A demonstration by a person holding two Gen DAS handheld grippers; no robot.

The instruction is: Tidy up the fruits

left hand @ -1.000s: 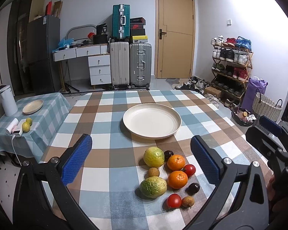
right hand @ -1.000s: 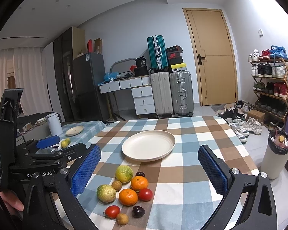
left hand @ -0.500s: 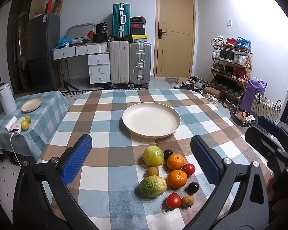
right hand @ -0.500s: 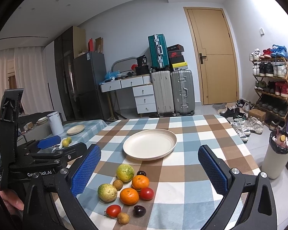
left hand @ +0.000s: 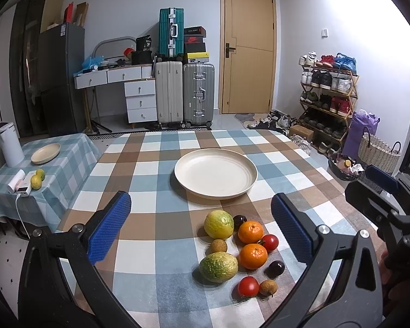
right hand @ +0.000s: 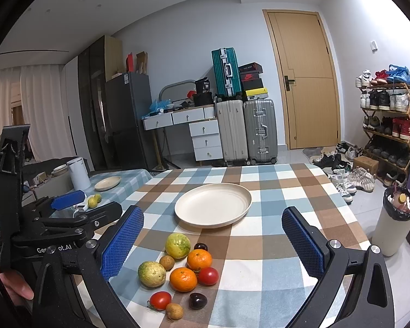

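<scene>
Fruits [left hand: 239, 248] sit bunched on the near part of a desk [left hand: 139, 169] covered in a blue, brown and white checked cloth, just short of an empty cream plate [left hand: 215, 173] at the desk's middle. The cluster holds two yellow-green guavas [left hand: 218, 224], two oranges [left hand: 250, 231], two red tomatoes [left hand: 248, 286], two dark plums [left hand: 276, 268] and two small brown longans [left hand: 218, 246], most of them touching or nearly touching a neighbour. The left gripper [left hand: 201, 231] hovers over the near edge with its blue-padded fingers [left hand: 108, 231] spread wide and nothing between them. The right gripper [right hand: 211, 247] is held likewise, its fingers [right hand: 303, 246] far apart and empty, the fruit pile lying below and between them. In the right wrist view the left gripper's black frame shows at the left edge, part of a hand [right hand: 15, 287] under it. A smaller side table [left hand: 41, 164] to the left carries another plate and two small fruits.
</scene>
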